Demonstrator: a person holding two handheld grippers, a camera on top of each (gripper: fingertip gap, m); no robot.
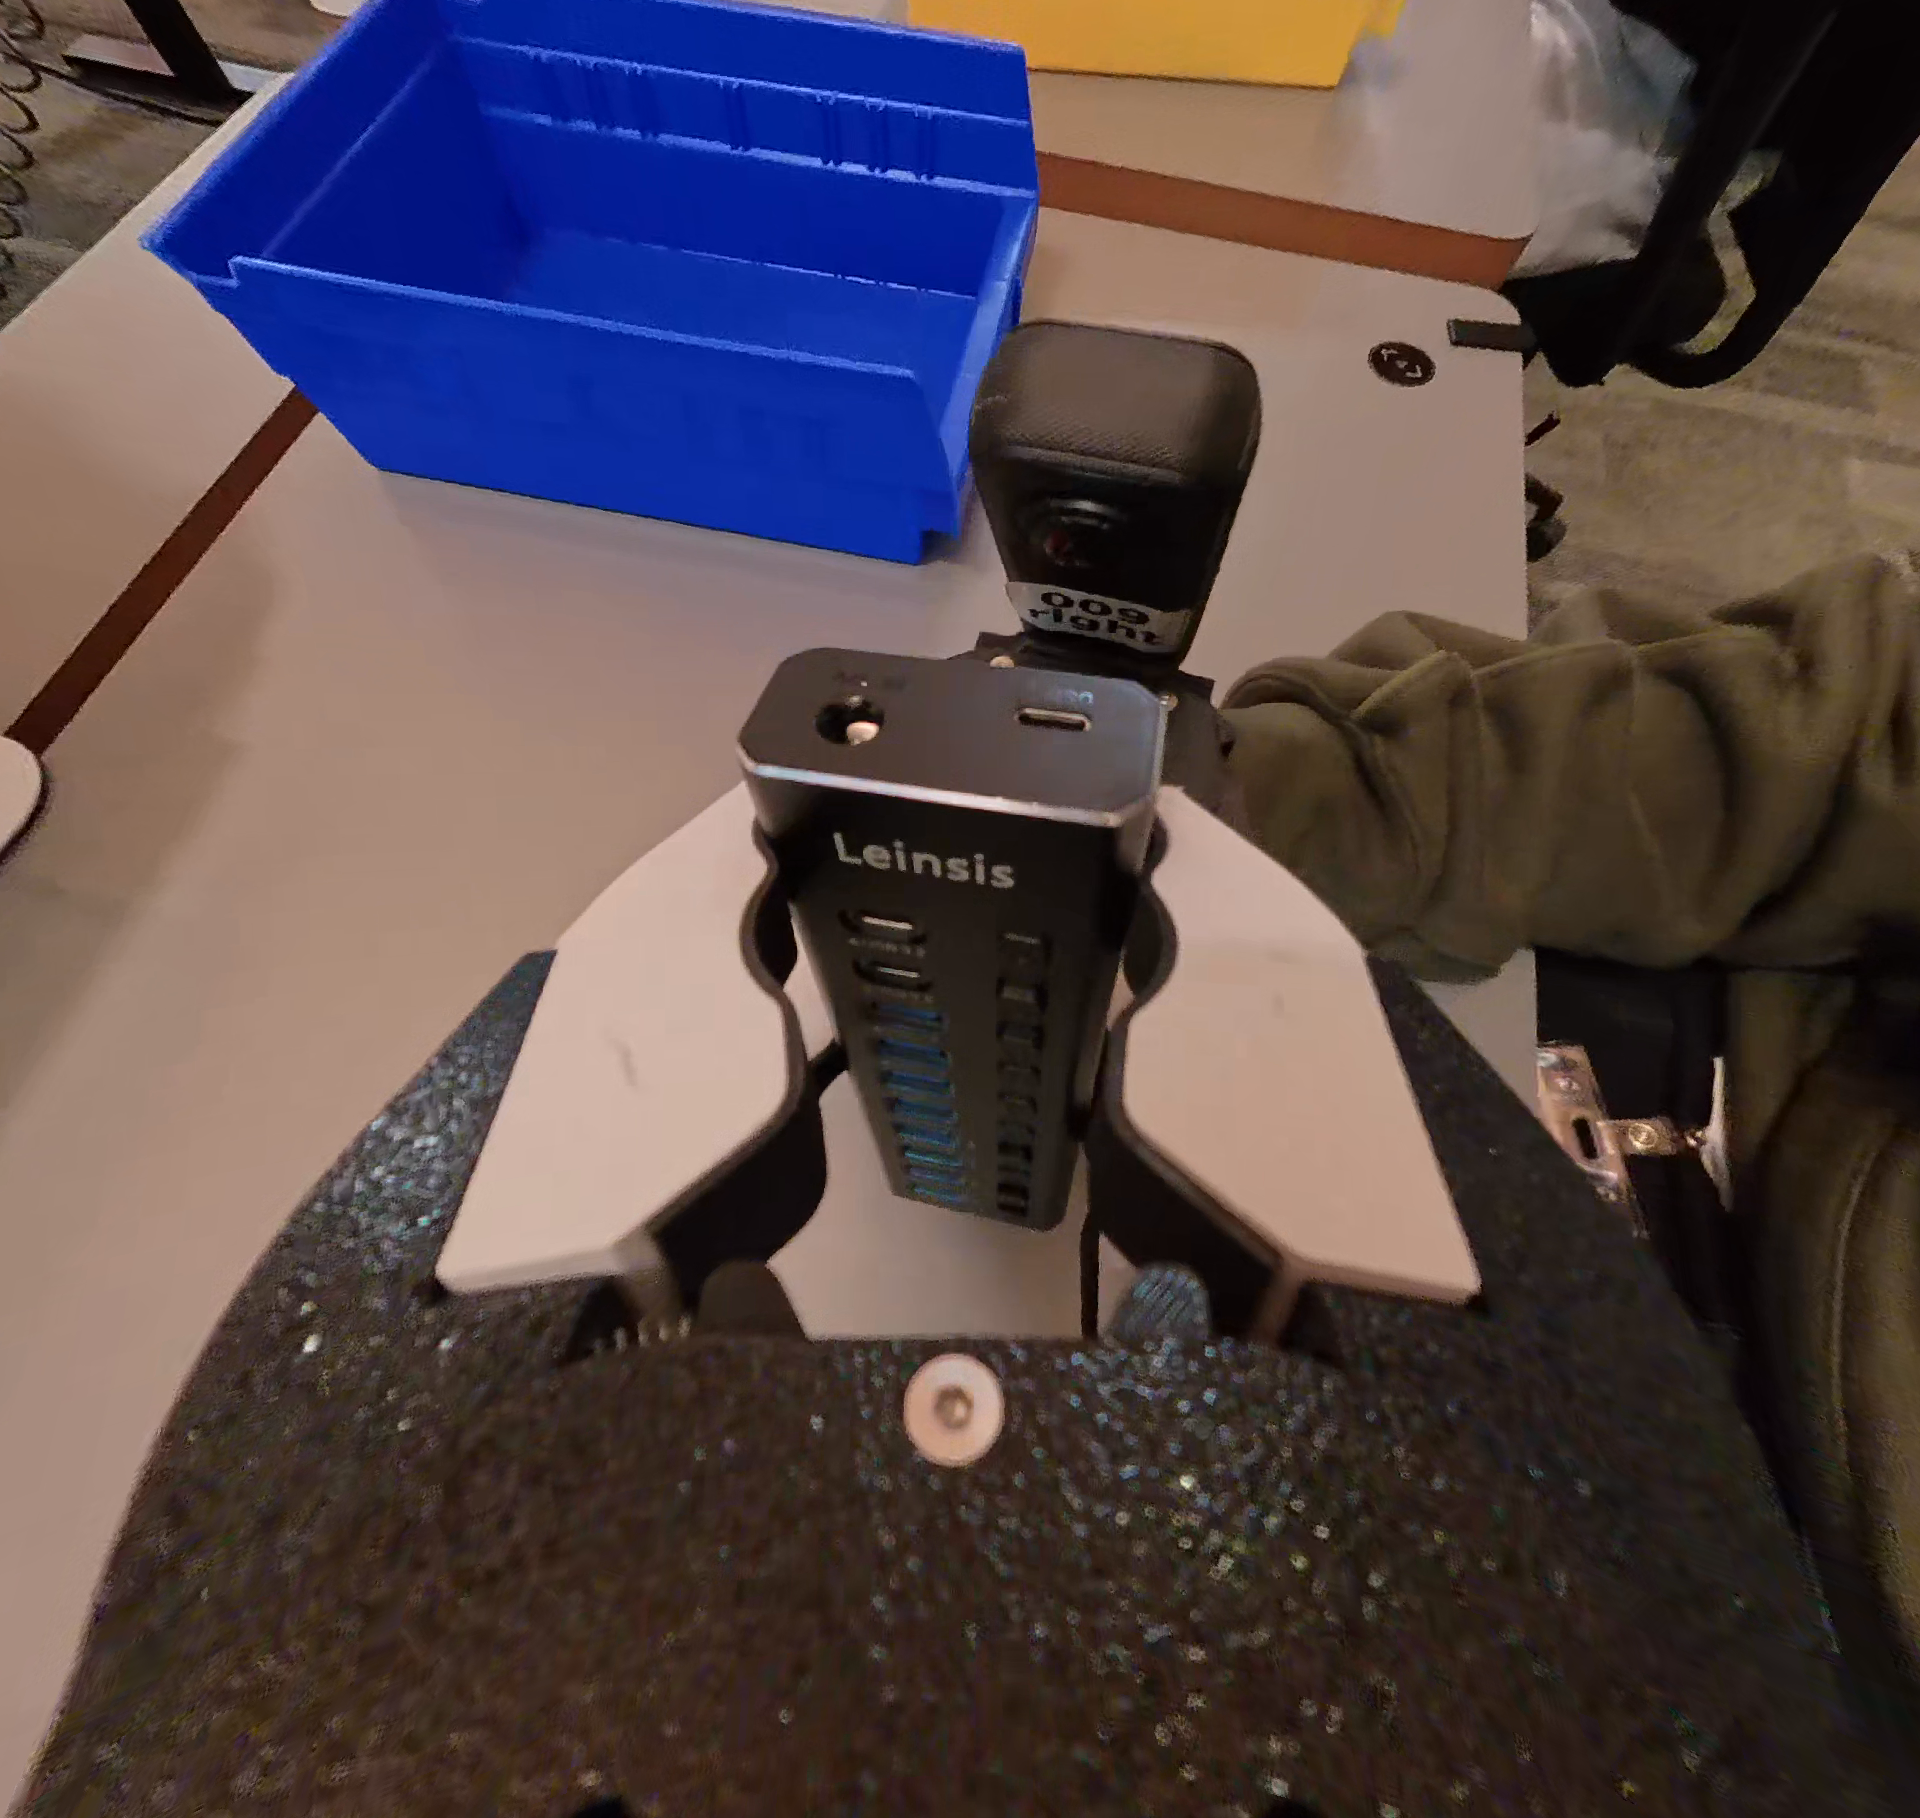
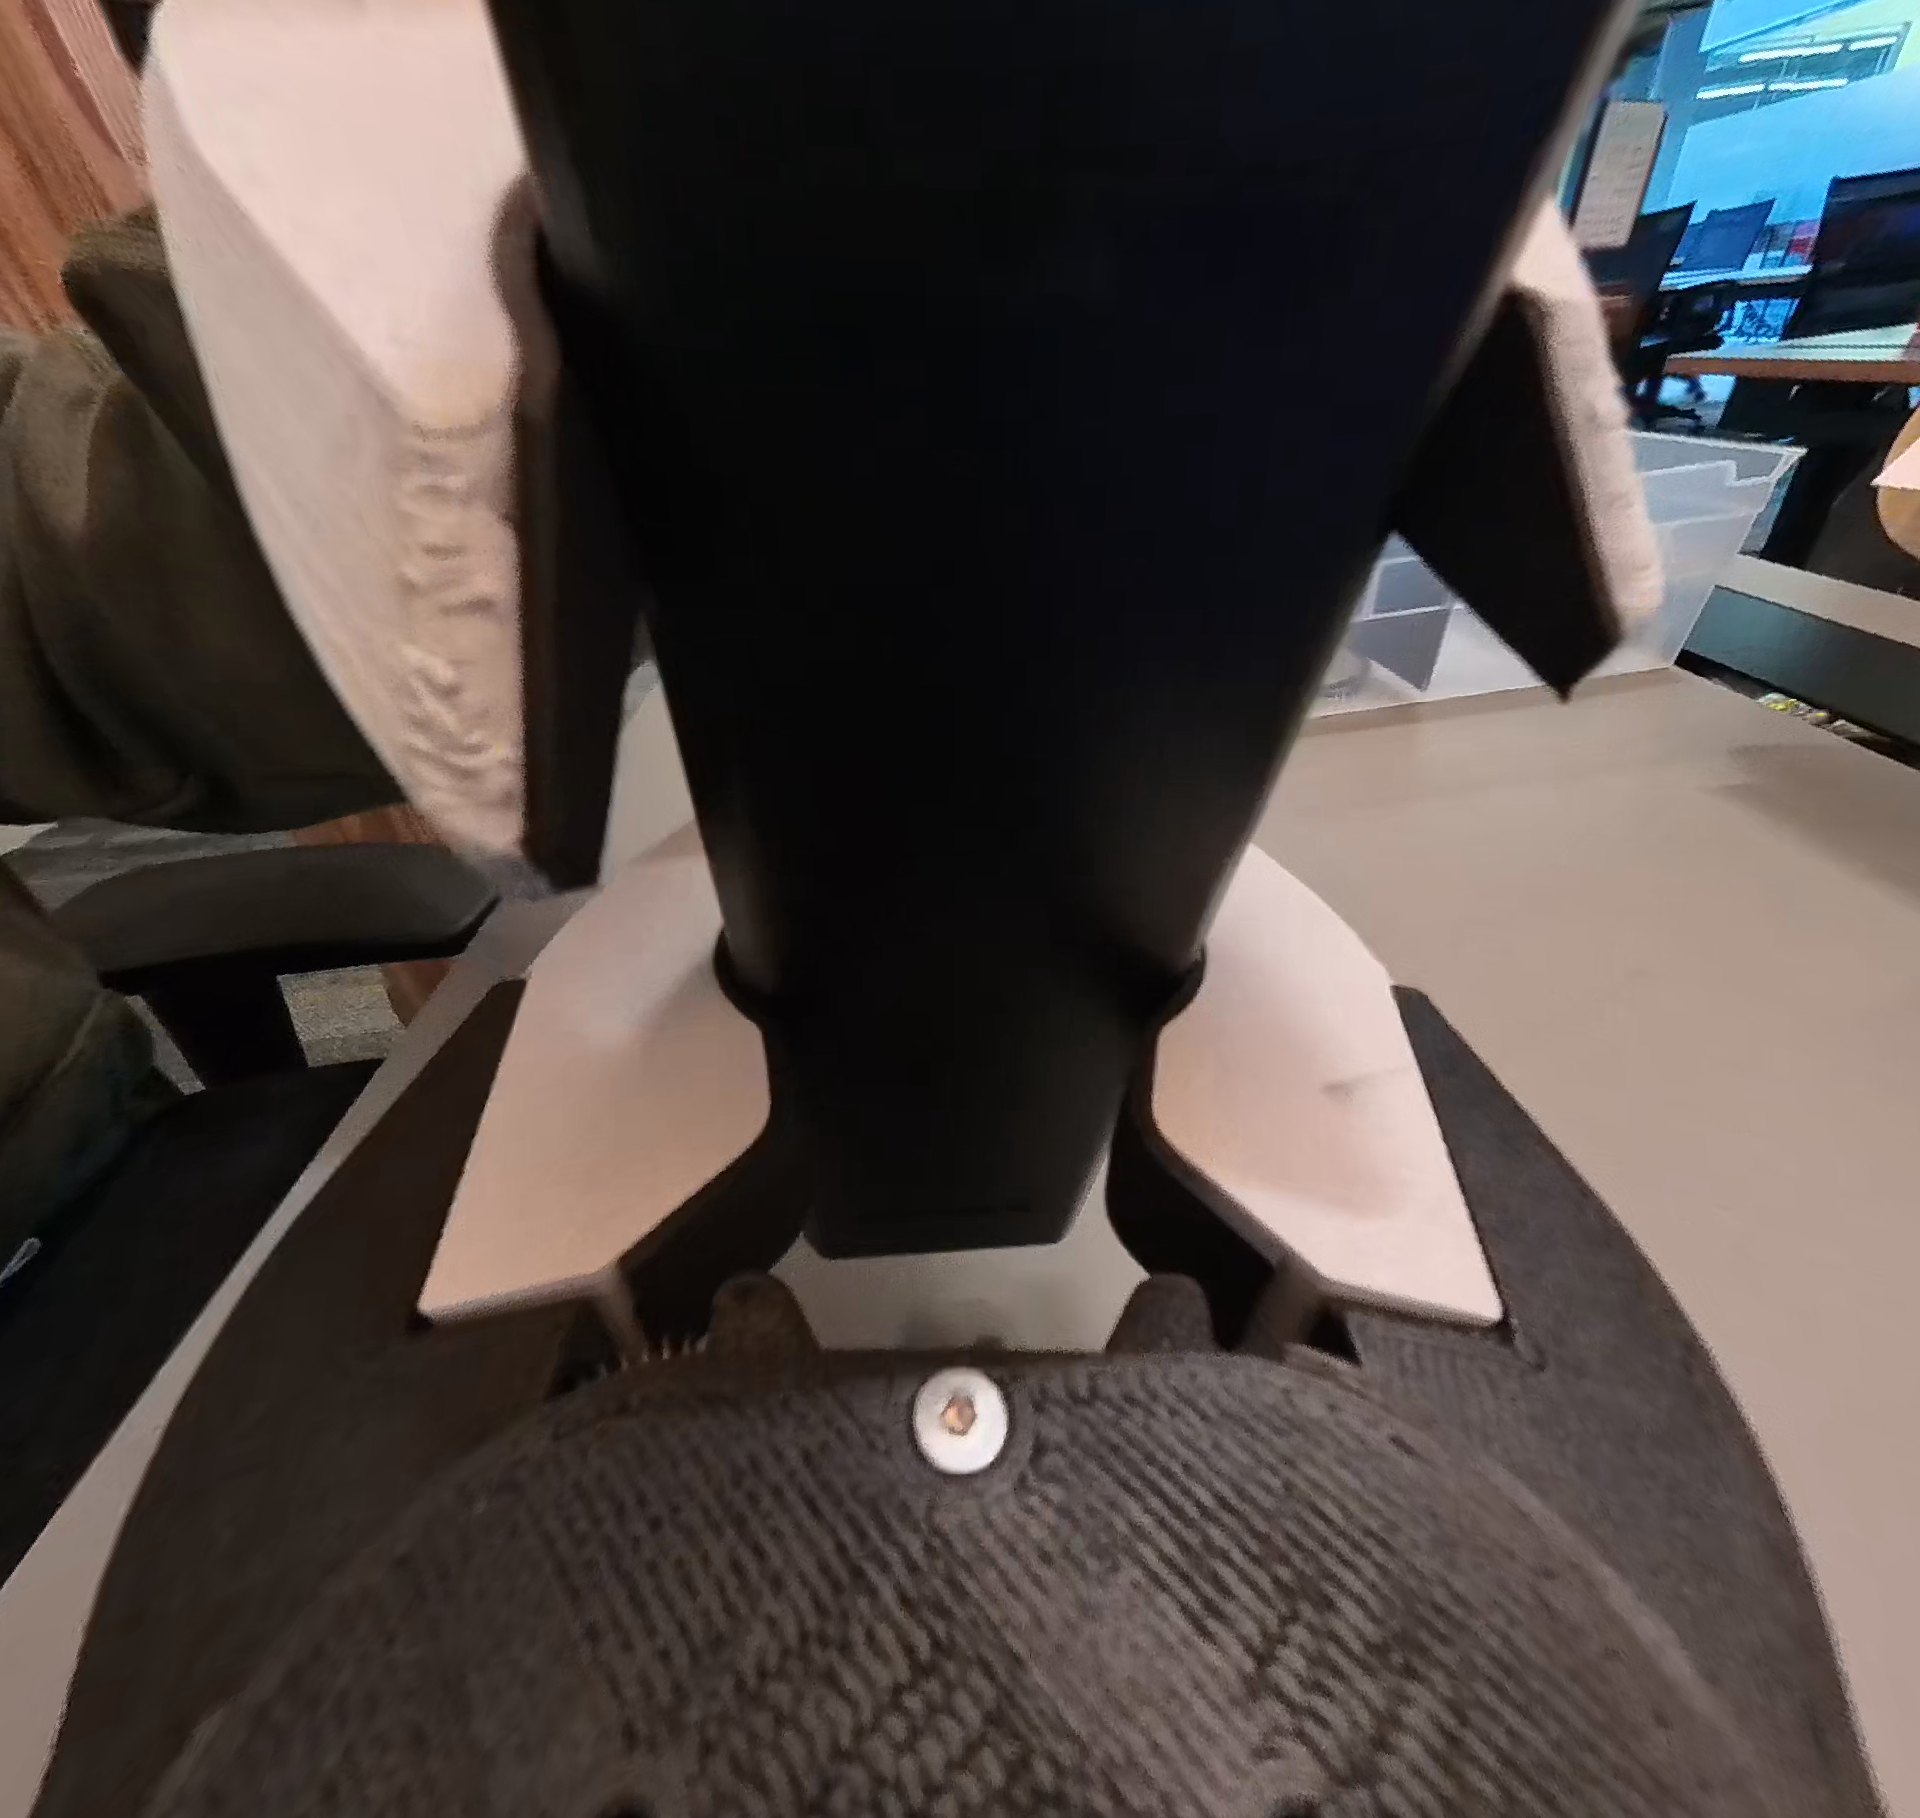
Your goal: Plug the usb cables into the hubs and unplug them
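One hub [image 1: 951, 947] lengthwise between jaws.

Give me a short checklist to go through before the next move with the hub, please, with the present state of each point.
1. Left gripper holds the USB hub firmly: ok, its fingers press both long sides.
2. Right gripper also grips the hub: ok, its fingers close on the dark body in its own view.
3. Ports on the hub free: ok on the face seen in the left wrist view; no plug sits there.
4. USB cable ready to plug: not ok, none is in view.
5. Blue bin out of the way: ok, it stands beyond the hub, apart from it.
6. Hub resting on the table: cannot tell.
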